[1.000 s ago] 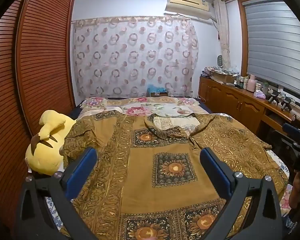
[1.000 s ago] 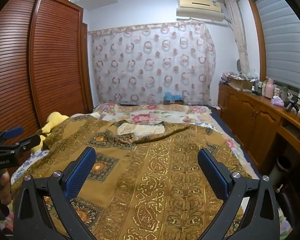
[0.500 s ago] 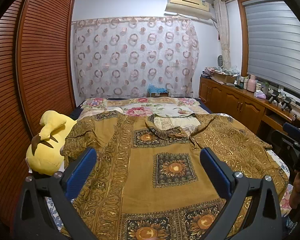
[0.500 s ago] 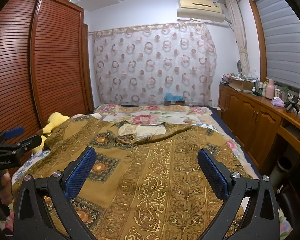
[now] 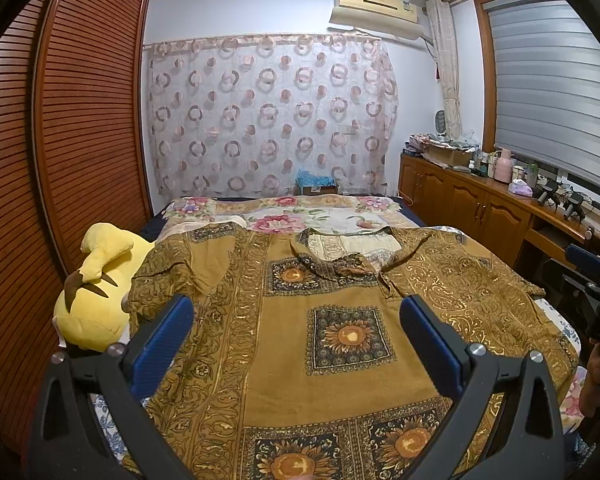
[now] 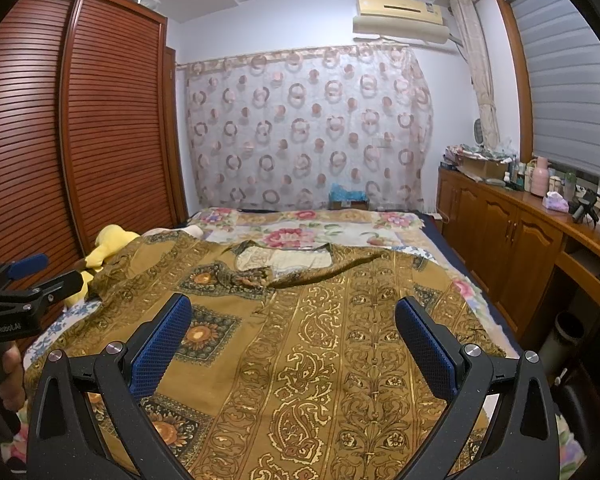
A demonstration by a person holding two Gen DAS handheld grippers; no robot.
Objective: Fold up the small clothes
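Shirt (image 5: 340,344) spread flat, front up, over the near part of the bed (image 5: 324,216), collar toward the far wall, both short sleeves laid out to the sides. Left to right around it: louvred wooden wardrobe (image 5: 76,152); yellow plush toy (image 5: 96,304) lying against the shirt's left sleeve, at the bed's left edge; sheer curtain (image 5: 268,120) with ring pattern on the far wall; air conditioner (image 5: 374,6) above it; low wooden cabinet (image 5: 472,208) along the right wall, its top crowded with bottles and boxes (labels too small to read); grey blind (image 5: 556,92) over the window. Nothing lies on the shirt itself.

Left gripper (image 5: 296,318) hangs above the shirt's middle, jaws spread wide with nothing between the blue pads (image 5: 160,344). Right gripper (image 6: 292,316) likewise hangs over the shirt's right half, jaws wide apart and empty. In the right wrist view the left gripper appears at the left edge, held by a hand (image 6: 8,368); its body reads "GenRobot.AI".

Shirt fabric: mustard-brown with gold scrollwork bands running lengthwise, dark square panels each bearing an orange sunflower, and a dark patterned collar open over a pale lining. The floral bedcover shows beyond the collar.
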